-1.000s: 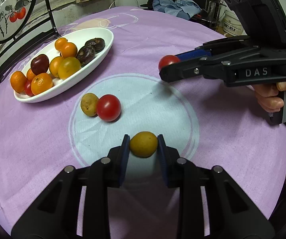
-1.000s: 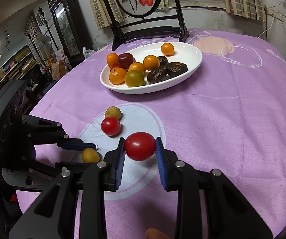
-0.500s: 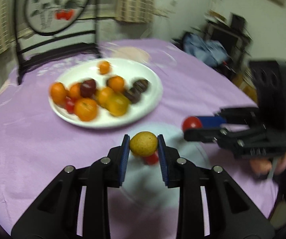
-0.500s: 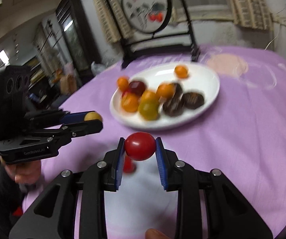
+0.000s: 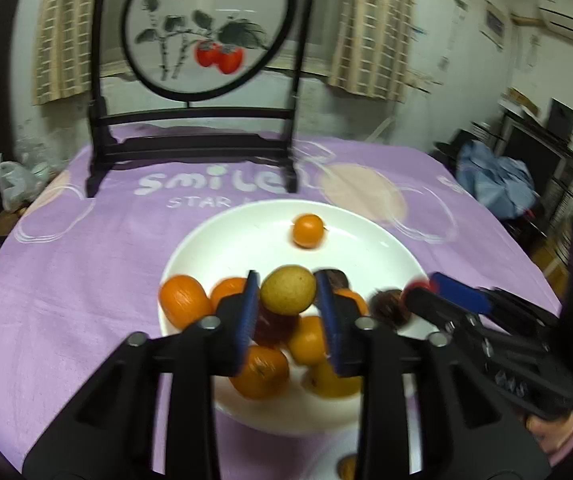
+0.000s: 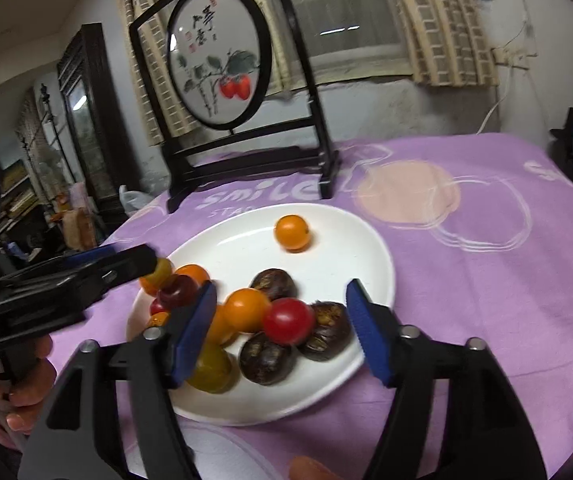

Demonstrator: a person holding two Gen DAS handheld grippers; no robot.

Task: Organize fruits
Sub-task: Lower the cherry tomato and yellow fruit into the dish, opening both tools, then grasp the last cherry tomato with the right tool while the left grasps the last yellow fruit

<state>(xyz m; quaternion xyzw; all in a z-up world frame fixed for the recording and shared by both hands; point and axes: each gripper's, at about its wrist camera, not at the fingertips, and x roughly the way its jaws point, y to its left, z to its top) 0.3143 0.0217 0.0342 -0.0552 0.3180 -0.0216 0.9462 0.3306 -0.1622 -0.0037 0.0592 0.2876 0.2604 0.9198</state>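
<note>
The right gripper (image 6: 280,328), fingers now spread, is dropping its tomato (image 6: 288,321) onto the plate (image 6: 370,248); the left gripper (image 5: 288,304) is still pinching the yellow fruit (image 5: 288,289).

Purple tablecloth (image 5: 86,272) printed with white "smile" lettering and pale circles, dark wooden stand (image 5: 190,144) at 12 o'clock holding a round painted screen (image 5: 206,28) of red fruit, beige checked curtains (image 6: 438,20) behind, blue cloth heap (image 5: 498,184) at 3 o'clock

place: home living room | cues: curtained window (image 6: 350,36); painted table screen (image 5: 206,36); purple tablecloth (image 6: 486,280)
</note>
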